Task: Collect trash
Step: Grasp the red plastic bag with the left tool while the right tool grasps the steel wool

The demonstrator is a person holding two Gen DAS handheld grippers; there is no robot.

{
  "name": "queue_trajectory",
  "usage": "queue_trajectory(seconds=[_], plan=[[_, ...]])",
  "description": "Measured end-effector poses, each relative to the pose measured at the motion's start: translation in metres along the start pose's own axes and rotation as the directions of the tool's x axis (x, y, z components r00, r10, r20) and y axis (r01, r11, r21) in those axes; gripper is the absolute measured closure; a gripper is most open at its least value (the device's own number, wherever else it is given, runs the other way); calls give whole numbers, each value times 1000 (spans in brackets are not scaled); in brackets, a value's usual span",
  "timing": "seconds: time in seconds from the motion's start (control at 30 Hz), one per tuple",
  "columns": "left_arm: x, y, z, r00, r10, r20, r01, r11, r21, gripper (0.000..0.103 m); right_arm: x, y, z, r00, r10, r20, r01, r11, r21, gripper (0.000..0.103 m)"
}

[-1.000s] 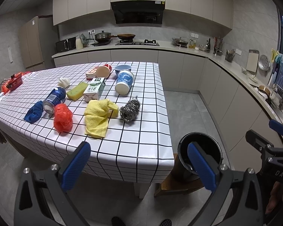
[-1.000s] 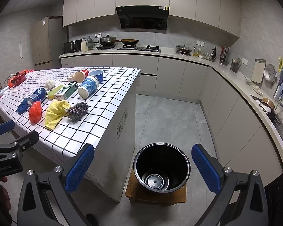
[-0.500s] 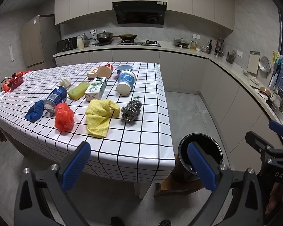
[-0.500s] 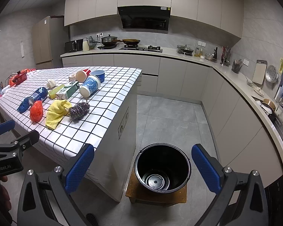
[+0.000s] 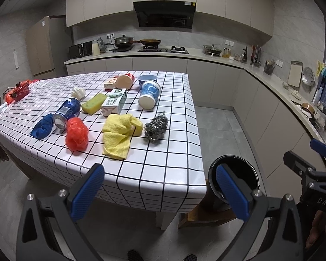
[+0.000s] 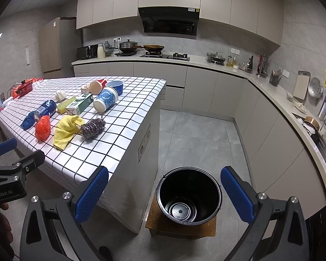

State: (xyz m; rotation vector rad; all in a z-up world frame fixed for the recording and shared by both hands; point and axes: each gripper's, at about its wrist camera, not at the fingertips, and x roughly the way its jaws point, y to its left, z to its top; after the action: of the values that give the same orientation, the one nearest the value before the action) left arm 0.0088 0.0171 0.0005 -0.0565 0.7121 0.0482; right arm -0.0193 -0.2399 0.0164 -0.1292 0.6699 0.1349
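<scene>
I hold my left gripper [image 5: 160, 190] off the near edge of the checked table [image 5: 163, 169], its blue pads spread wide with nothing between them. My right gripper [image 6: 164, 192] is just as wide and holds nothing, hanging above the black bucket [image 6: 189, 198] that stands on a low wooden stool [image 6: 180, 228] beside the table's corner. The bucket is upright and I can see straight down to its bare bottom; nothing lies in it.

All the trash sits on the table. Nearest the bucket is the steel-wool scourer [image 5: 156, 127], with a yellow cloth [image 5: 119, 133] just beside it, partly over a yellow sponge. Farther from the bucket lies a crumpled red plastic bag [image 5: 77, 137], then a blue can [image 5: 67, 113] on its side, touching a blue rag [image 5: 42, 126]. Behind the cloth stands a milk carton [image 5: 114, 102] beside a green-yellow sponge [image 5: 93, 103]. A blue patterned paper cup [image 5: 150, 97] lies tipped with its open mouth toward me; I cannot see into it. Beyond it sit a blue bowl [image 5: 148, 78], a red cup [image 5: 125, 81] on its side, and a ball of white paper [image 5: 78, 92].
</scene>
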Motion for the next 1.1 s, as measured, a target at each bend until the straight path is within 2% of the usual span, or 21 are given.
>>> queue_trajectory(seconds=[0.23, 0.37, 0.63, 0.8, 0.97, 1.1], plan=[[6, 13, 2, 999, 34, -8, -34, 999, -24, 0, 10, 6, 6, 1000, 20, -2, -20, 1000, -14, 0], [12, 27, 4, 997, 79, -11, -79, 996, -44, 0, 19, 14, 11, 999, 35, -2, -35, 999, -29, 0], [18, 65, 6, 988, 152, 9, -150, 984, -99, 0, 44, 40, 23, 994, 105, -21, -106, 993, -57, 0], [34, 94, 8, 980, 195, -42, -198, 974, -112, 0, 62, 64, 29, 987, 159, -32, -161, 983, -88, 0], [50, 124, 11, 976, 214, -47, -218, 967, -128, 0, 84, 92, 36, 980, 194, -47, -198, 972, -124, 0], [74, 145, 13, 977, 202, -72, -210, 967, -142, 0, 109, 119, 44, 974, 214, -69, -222, 964, -146, 1]])
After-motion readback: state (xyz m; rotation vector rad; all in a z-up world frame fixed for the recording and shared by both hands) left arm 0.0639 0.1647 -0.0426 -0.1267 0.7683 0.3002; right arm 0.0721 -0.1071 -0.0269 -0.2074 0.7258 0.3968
